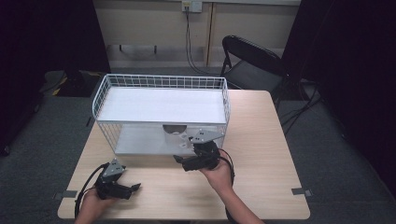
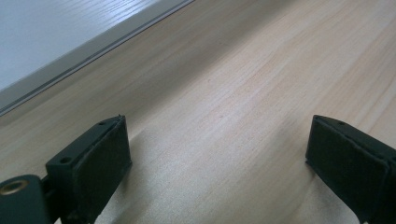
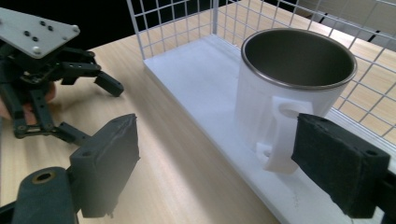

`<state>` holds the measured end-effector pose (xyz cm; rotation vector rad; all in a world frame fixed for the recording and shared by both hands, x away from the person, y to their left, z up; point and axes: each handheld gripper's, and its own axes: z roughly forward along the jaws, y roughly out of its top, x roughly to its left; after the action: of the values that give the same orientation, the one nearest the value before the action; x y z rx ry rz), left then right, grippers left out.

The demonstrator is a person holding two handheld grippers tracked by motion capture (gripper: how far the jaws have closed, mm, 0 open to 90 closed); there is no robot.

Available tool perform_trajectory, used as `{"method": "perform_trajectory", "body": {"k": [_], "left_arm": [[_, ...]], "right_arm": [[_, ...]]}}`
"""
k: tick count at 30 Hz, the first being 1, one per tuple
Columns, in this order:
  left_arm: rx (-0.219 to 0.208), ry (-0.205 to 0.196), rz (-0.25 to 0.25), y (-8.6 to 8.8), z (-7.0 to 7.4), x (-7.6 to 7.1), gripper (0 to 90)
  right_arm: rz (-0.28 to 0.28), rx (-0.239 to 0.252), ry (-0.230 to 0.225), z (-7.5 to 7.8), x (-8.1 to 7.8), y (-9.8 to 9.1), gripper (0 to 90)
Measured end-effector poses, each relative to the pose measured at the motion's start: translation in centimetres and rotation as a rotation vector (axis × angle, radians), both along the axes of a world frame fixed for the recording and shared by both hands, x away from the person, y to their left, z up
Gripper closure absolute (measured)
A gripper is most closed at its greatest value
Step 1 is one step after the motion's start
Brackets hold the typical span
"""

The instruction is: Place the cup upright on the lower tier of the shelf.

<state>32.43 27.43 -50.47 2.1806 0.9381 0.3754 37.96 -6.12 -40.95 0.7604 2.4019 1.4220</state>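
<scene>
Resting low at the near edge of the wooden table, the left gripper was held in the person's left hand with its jaws spread wide and nothing but bare tabletop between them, as was seen in the left gripper view. Farther in, the right gripper was held just in front of the open lower shelf of a white wire rack, its jaws likewise spread wide and pressed on nothing. In the right gripper view, a white mug with a dark metal interior was seen standing upright on the rack's white lower shelf, near the shelf's front edge, its handle turned toward the gripper and lying close beside the right-hand jaw; contact between handle and pad could not be made out. The upper shelf of the rack was seen above it in the high view. Beyond the table, a black folding chair was placed against the far wall.
</scene>
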Motion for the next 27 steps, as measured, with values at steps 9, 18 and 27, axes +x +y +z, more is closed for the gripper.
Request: {"method": "perform_trajectory", "body": {"k": [9,18,27], "left_arm": [[-0.001,-0.001,0.000,0.0,0.0,0.0,5.8],[-0.001,-0.001,0.000,0.0,0.0,0.0,5.8],[0.000,0.000,0.000,0.0,0.0,0.0,5.8]], "right_arm": [[0.032,-0.006,0.008,-0.2,-0.4,-0.7,13.4],[0.069,-0.024,0.015,-0.7,-1.0,-1.9,13.4],[0.072,-0.019,0.029,-1.2,-1.5,-3.6,13.4]]}}
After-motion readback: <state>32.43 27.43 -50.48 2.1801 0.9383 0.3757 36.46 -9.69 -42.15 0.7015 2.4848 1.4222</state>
